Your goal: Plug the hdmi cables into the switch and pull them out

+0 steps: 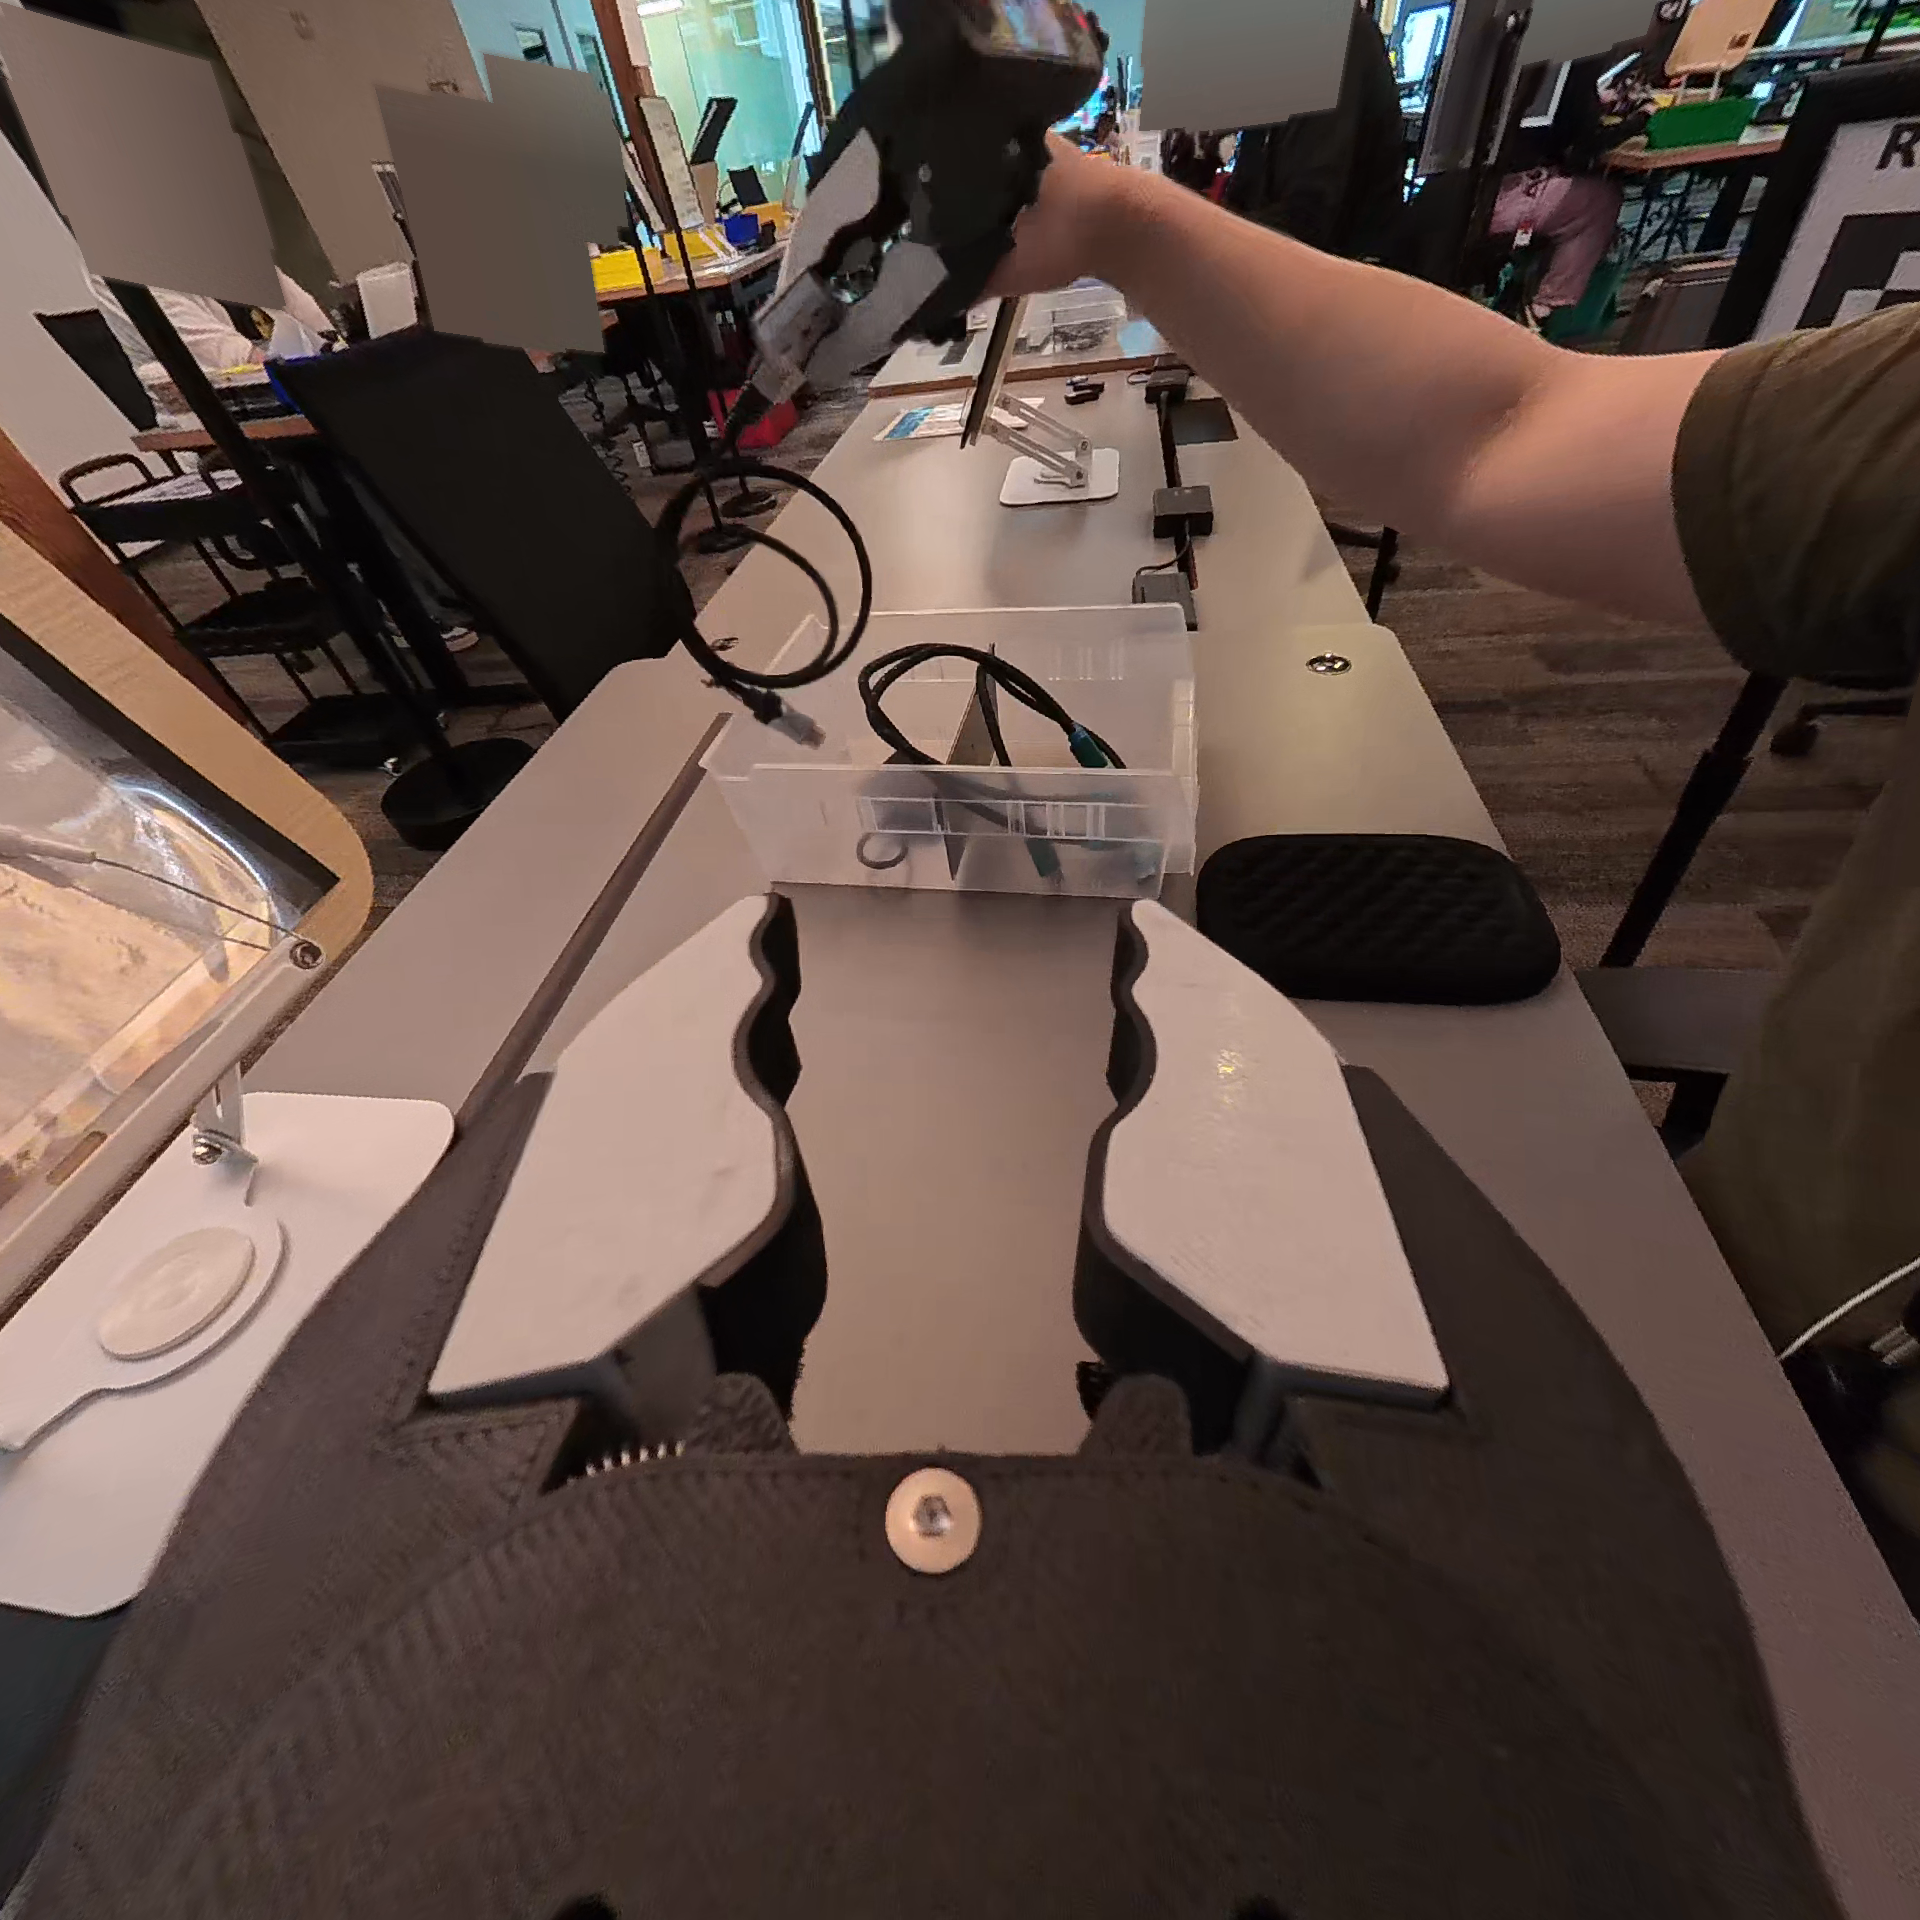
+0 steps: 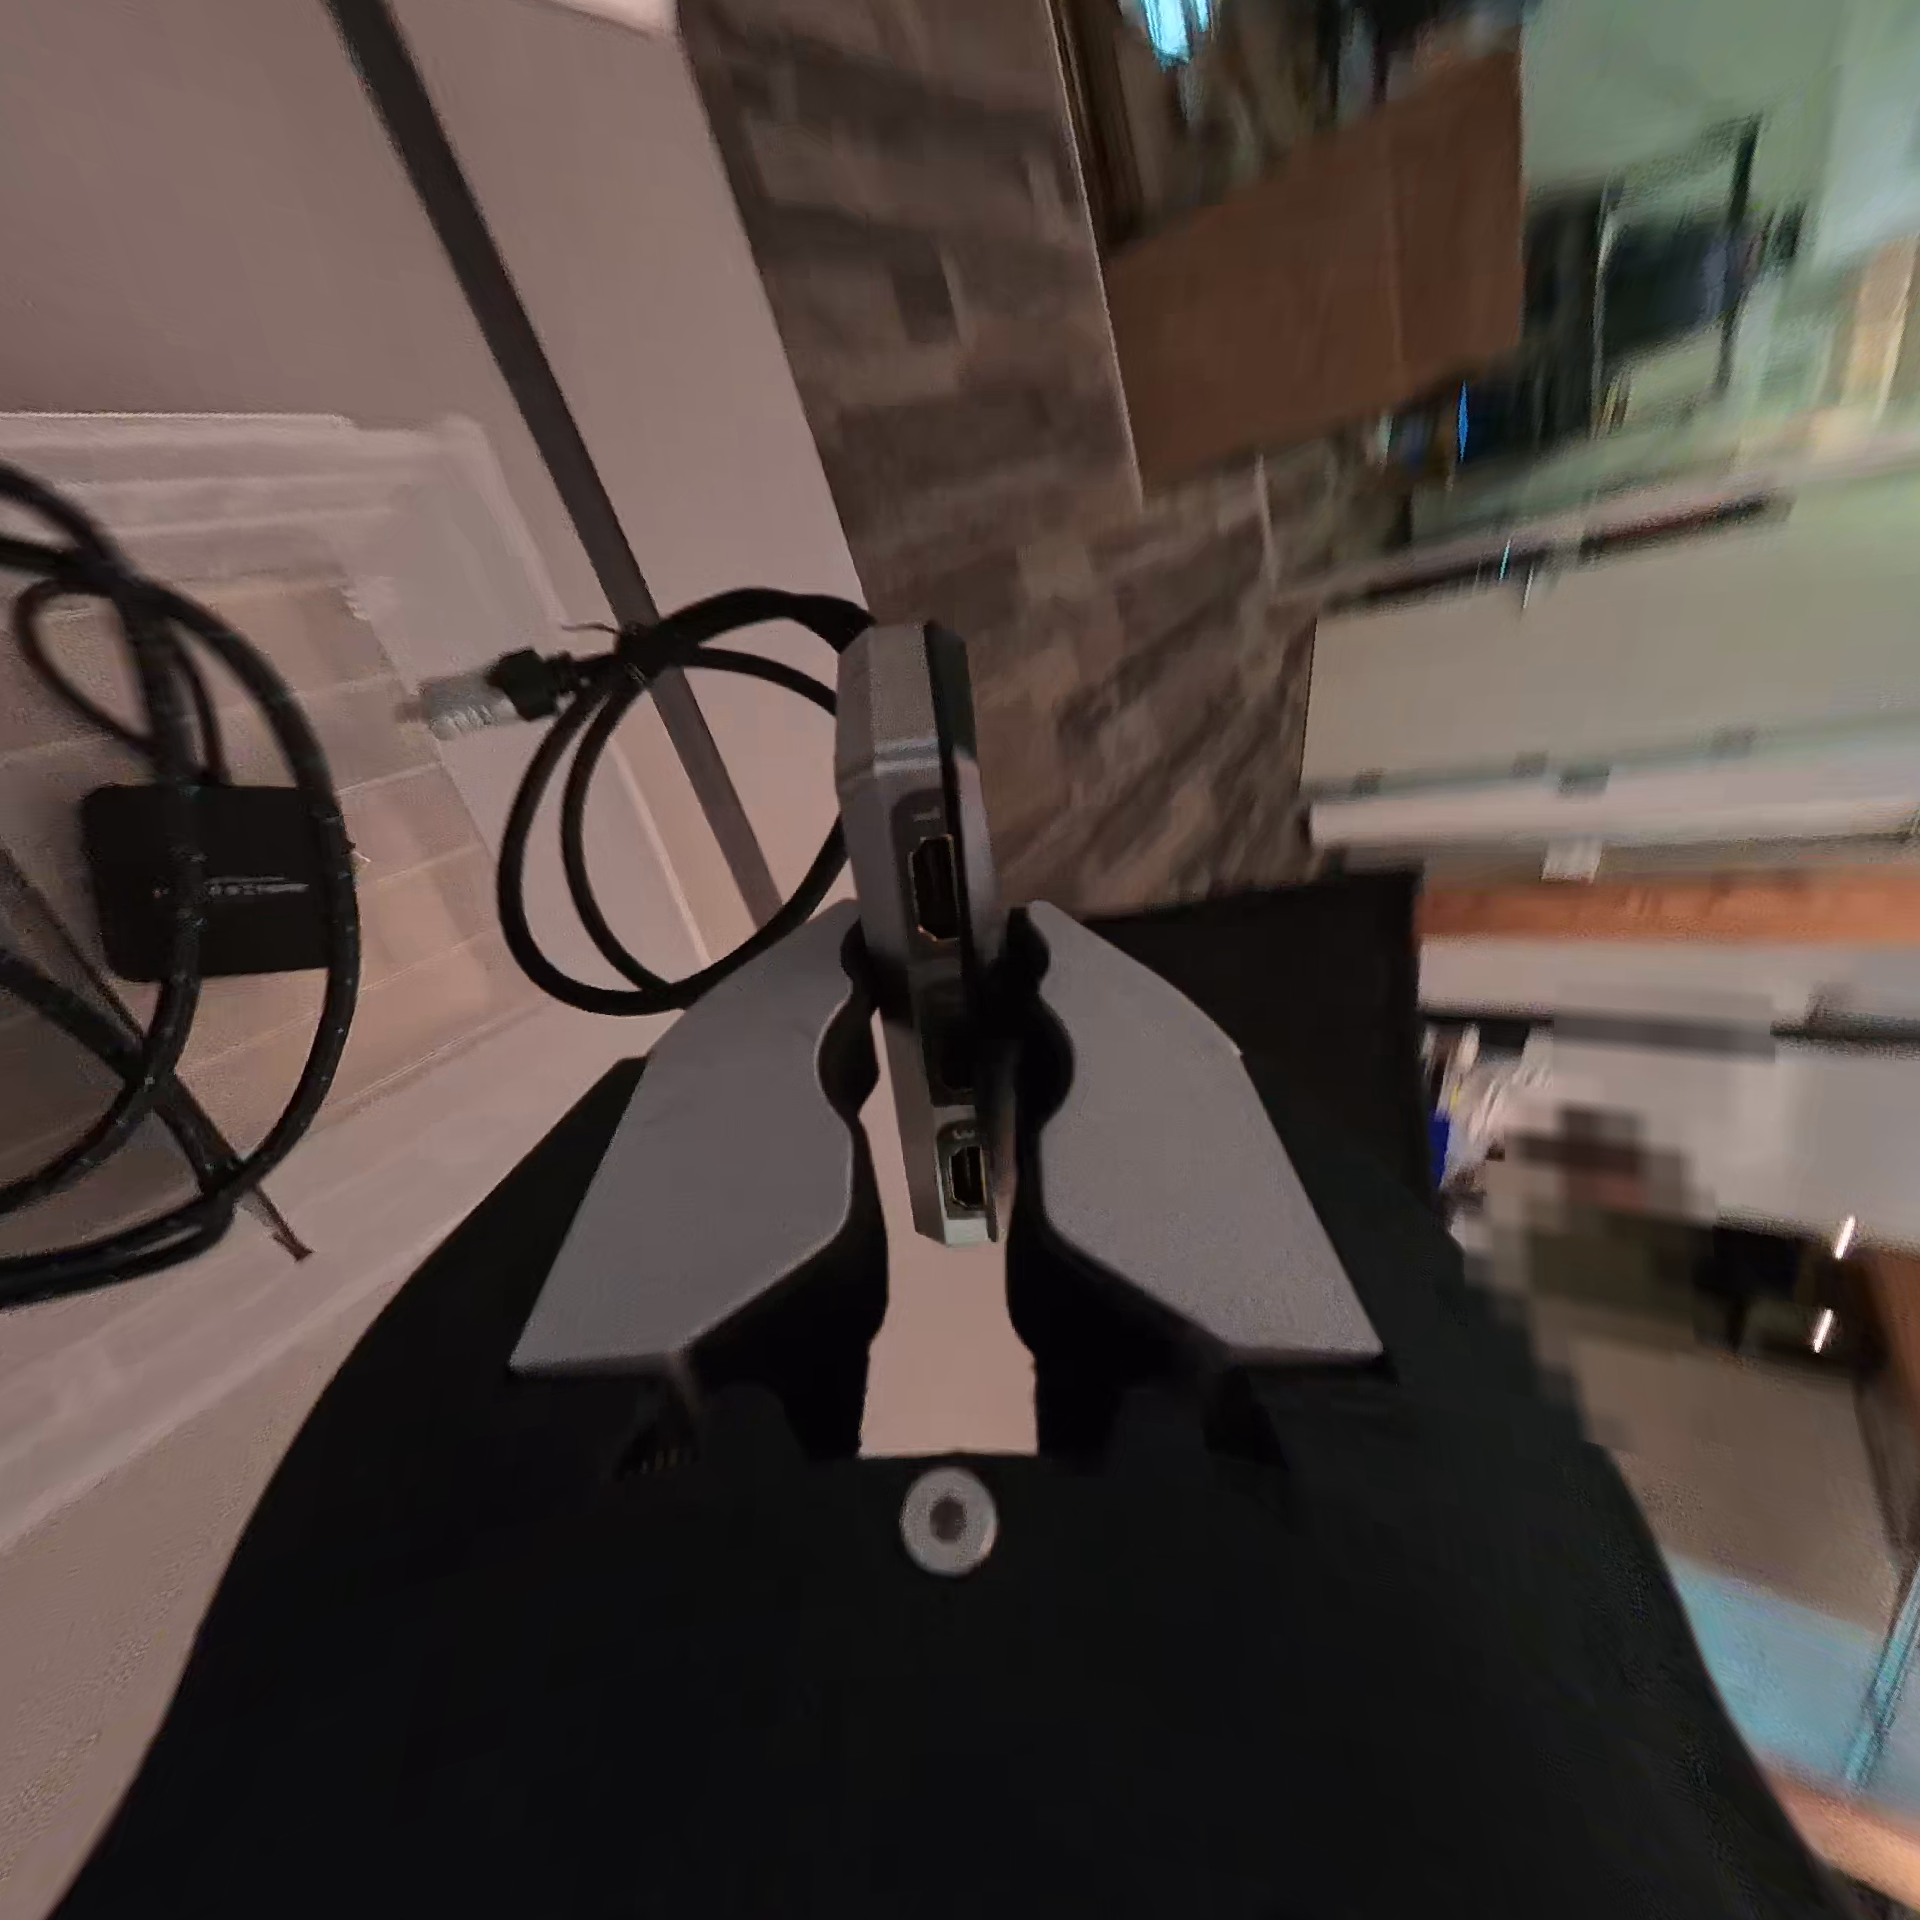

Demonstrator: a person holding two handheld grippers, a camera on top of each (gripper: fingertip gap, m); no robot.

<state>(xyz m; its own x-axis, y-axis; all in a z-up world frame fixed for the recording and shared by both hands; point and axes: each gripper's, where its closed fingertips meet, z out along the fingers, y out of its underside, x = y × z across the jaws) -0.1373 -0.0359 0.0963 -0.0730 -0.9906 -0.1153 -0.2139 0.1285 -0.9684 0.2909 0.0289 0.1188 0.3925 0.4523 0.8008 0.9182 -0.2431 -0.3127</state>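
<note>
Two empty ports face out of the grey switch (image 2: pixel 914 831) pinched in the right gripper (image 2: pixel 940 977); left gripper (image 1: pixel 951 935) jaws gape empty.

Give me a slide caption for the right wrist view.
Right gripper clamps the grey HDMI switch edge-on, ports facing the camera, its looped black cable dangling above the table.

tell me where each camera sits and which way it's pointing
Left wrist view: on the left gripper, low over the grey table, facing the clear bin; its open fingers and the person's right arm show.
Right wrist view: on the raised right gripper, tilted down at the table; its fingers clamp the grey switch.
Shared: switch, its looped black cable, bin.
</note>
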